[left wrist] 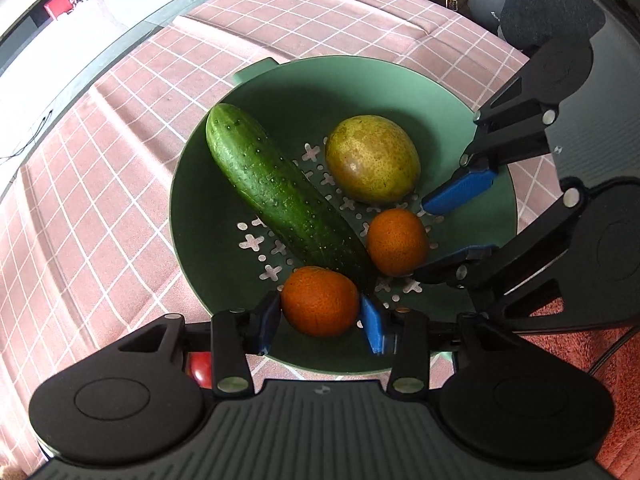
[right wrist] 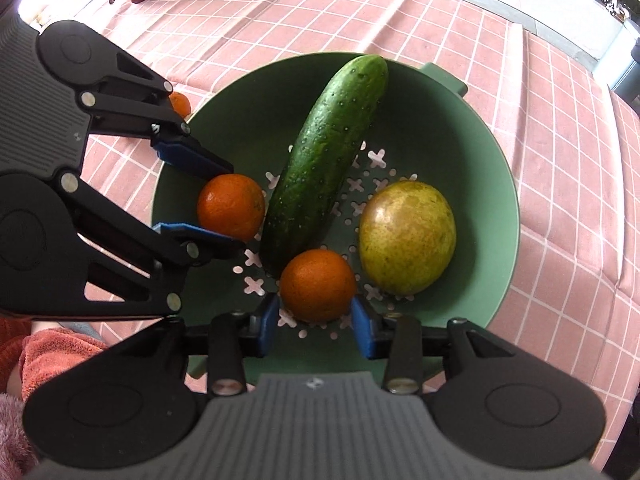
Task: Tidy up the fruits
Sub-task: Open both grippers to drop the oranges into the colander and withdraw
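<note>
Straddling one orange [left wrist: 320,301] each in the colander [left wrist: 344,80]: left gripper [left wrist: 320,322] loose, right gripper [right wrist: 316,322] snug. Firm, round, roll-prone; pinch across the widest part.

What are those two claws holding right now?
The right gripper pinches the orange beside the yellow-green fruit by its sides. The left gripper only flanks the other orange, seemingly unpressed.

Green bowl [left wrist: 304,92], frame centre, holds a cucumber [left wrist: 280,188] lying diagonally. A mango [left wrist: 372,160] lies upper right; two oranges [left wrist: 320,300] [left wrist: 396,242] lie lower centre.
</note>
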A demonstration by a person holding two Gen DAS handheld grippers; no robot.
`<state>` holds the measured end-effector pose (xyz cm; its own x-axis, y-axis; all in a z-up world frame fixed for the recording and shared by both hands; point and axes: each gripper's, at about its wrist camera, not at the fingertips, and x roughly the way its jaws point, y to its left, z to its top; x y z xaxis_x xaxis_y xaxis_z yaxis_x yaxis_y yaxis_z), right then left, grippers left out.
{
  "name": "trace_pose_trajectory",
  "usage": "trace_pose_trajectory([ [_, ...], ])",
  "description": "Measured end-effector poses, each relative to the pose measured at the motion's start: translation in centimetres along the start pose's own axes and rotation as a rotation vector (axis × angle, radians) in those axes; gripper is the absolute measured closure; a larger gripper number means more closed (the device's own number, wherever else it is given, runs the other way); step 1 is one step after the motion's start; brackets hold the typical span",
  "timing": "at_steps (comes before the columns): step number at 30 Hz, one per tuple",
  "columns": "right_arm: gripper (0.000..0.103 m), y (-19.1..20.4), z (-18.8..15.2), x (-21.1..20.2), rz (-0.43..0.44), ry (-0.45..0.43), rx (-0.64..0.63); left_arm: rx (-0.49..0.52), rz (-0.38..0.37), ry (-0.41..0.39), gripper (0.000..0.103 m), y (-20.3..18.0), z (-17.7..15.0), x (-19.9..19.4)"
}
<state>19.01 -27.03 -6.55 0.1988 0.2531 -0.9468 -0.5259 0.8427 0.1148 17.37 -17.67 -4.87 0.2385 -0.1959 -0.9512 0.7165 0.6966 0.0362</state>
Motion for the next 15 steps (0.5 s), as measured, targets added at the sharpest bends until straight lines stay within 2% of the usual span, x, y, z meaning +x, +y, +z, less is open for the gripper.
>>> trace_pose_trajectory([
  [6, 0.064, 0.8, -0.3, -1.1, -0.024, -0.016, -0.009, 0.004, 0.005, -0.021, 0.045, -0.3, -0.4, -0.9],
  [15, 0.063, 2.5, -0.3, -4.4, -0.043, -0.085, 0.007, -0.032, 0.019, -0.131, 0.044, 0.2, -1.8, -6.2],
])
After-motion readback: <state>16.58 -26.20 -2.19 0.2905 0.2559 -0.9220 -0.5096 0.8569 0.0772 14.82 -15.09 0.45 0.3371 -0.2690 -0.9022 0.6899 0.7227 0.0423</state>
